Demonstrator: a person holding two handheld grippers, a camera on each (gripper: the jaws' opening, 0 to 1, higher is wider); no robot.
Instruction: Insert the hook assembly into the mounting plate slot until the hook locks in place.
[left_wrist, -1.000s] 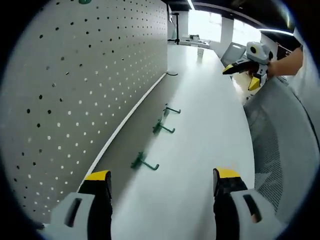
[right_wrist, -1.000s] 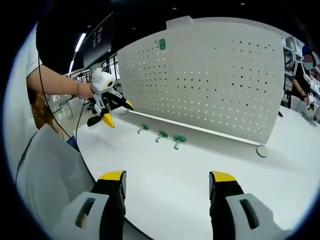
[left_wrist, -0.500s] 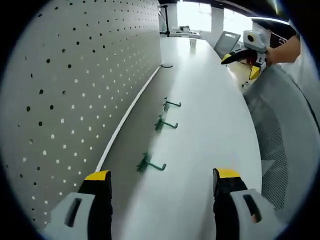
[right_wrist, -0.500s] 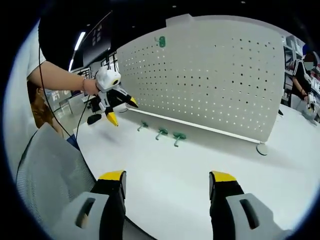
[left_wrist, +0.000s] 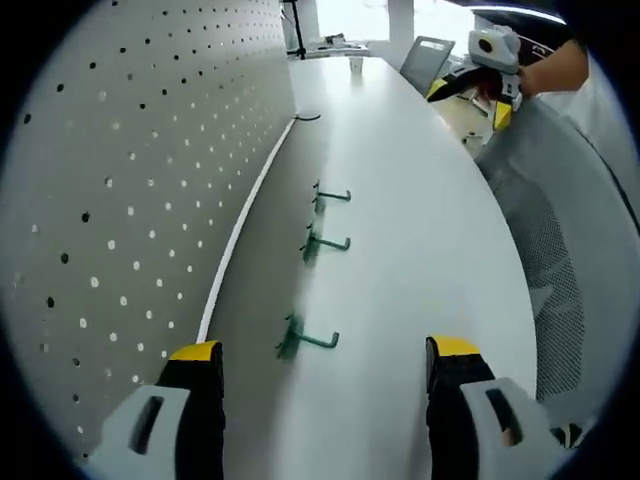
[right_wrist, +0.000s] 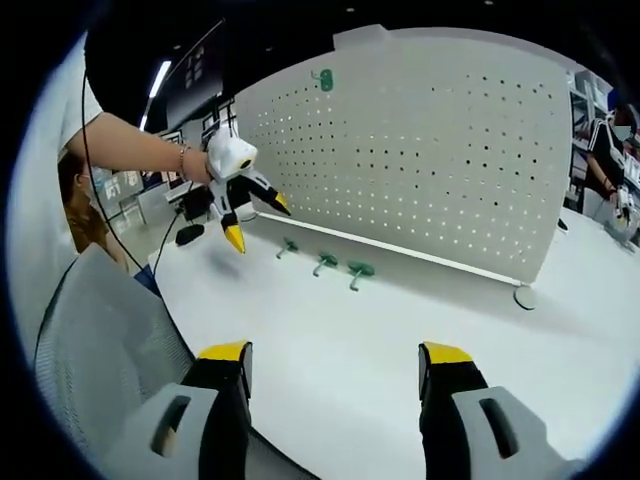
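Three green hooks lie in a row on the white table at the foot of the grey pegboard: the nearest hook, the middle hook and the far hook. My left gripper stands open just short of the nearest hook, with nothing between its jaws. The right gripper view has the same hooks below the pegboard, and another green hook mounted near the board's top. There the left gripper hovers open to the left of the row. My right gripper is open and empty over bare table.
A grey mesh chair back stands at the table's edge, also seen as mesh. The pegboard's round foot rests on the table at the right. The other gripper shows far off, held by a hand. Desks and a person stand behind.
My left gripper has moved along the pegboard toward the row of hooks, which now sit closer in its view. The right gripper has stayed put.
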